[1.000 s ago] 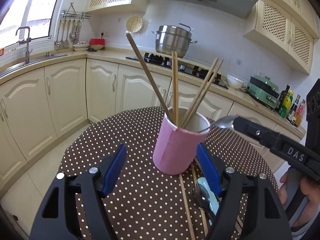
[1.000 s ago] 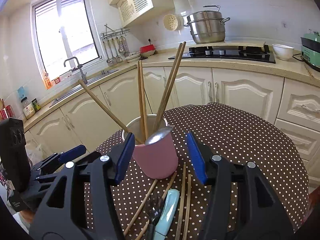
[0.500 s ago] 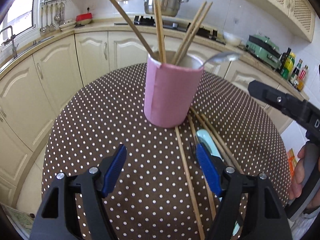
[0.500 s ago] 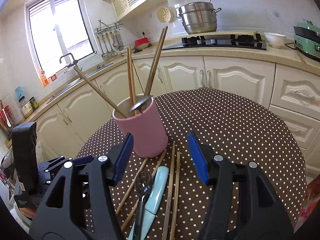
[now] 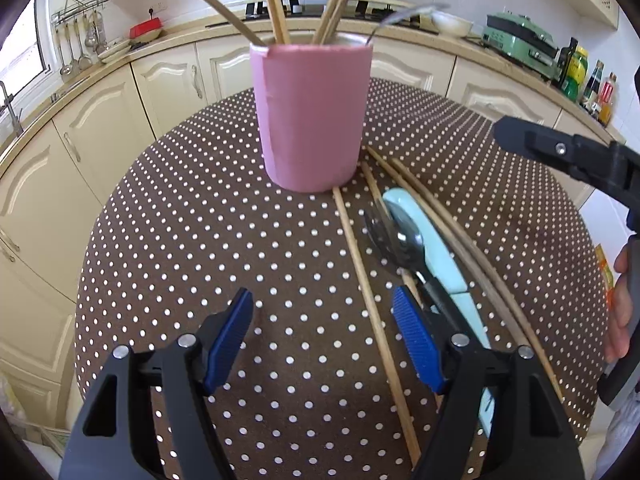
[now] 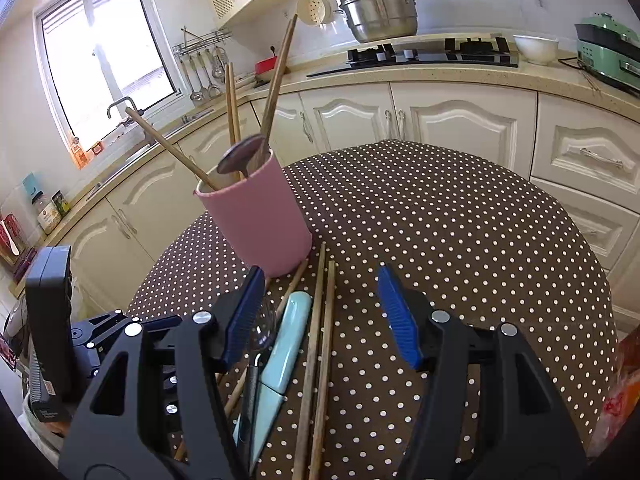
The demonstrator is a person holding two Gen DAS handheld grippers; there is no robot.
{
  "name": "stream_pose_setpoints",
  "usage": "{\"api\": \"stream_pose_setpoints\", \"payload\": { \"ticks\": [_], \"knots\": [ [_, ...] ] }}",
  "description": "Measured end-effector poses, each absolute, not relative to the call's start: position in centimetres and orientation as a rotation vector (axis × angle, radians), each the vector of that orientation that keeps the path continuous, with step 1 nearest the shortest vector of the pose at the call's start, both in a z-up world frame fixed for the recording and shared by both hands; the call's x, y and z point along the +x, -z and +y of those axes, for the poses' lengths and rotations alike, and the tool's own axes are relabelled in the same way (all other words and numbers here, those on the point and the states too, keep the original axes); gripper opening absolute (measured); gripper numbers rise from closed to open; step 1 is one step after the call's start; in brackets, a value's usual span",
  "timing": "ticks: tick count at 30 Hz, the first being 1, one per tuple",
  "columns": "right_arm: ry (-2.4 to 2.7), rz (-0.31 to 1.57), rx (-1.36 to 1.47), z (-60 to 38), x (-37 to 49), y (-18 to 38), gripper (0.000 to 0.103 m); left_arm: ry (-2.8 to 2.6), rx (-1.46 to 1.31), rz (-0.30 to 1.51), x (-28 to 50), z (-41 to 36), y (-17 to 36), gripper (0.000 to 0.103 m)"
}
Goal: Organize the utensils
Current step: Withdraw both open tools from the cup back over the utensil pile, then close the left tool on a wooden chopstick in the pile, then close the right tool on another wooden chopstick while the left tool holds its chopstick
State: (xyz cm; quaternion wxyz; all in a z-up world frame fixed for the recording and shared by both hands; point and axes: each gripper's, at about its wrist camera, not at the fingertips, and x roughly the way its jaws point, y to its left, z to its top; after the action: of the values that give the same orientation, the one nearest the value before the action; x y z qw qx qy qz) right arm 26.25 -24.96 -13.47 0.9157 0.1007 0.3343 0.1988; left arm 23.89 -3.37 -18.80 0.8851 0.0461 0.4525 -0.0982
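Both hand-held grippers are pulling back from the pink holder (image 5: 314,120). The spoon (image 6: 239,155) the right hand-held gripper (image 6: 322,316) carried is now resting inside it, and the left hand-held gripper (image 5: 322,336), formerly flanking the holder, is hovering short of it.

One pink cup (image 5: 314,120) held five chopsticks (image 5: 272,2) and one spoon (image 5: 408,14); four loose chopsticks (image 5: 372,300), one metal spoon (image 5: 404,240) and one pale-blue knife (image 5: 432,248) lay nearby.

We are seeing a steel steamer pot (image 6: 378,10) sitting on the stove (image 6: 432,56); a white bowl (image 6: 535,48) and green appliance (image 6: 610,50) are standing to the stove's right.
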Motion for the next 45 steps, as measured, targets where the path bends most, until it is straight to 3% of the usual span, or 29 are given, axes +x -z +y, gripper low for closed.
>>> {"api": "stream_pose_setpoints", "payload": {
  "ticks": [17, 25, 33, 45],
  "knots": [
    [-0.408, 0.75, 0.218, -25.9, 25.7, 15.7, 0.06, 0.136, 0.105, 0.971, 24.8, -4.8, 20.3, 0.069],
    [-0.401, 0.777, 0.219, -26.1, 26.0, 16.2, 0.06, 0.152, 0.098, 0.963, 25.1, -4.9, 20.0, 0.045],
    [-0.406, 0.824, 0.193, -25.2, 26.2, 16.9, 0.06, 0.183, 0.073, 0.961, 25.0, -4.9, 20.0, 0.01],
    [-0.382, 0.893, 0.109, -23.8, 26.8, 18.0, 0.06, 0.185, -0.026, 0.97, 23.8, -2.5, 20.2, 0.006]
  ]
}}
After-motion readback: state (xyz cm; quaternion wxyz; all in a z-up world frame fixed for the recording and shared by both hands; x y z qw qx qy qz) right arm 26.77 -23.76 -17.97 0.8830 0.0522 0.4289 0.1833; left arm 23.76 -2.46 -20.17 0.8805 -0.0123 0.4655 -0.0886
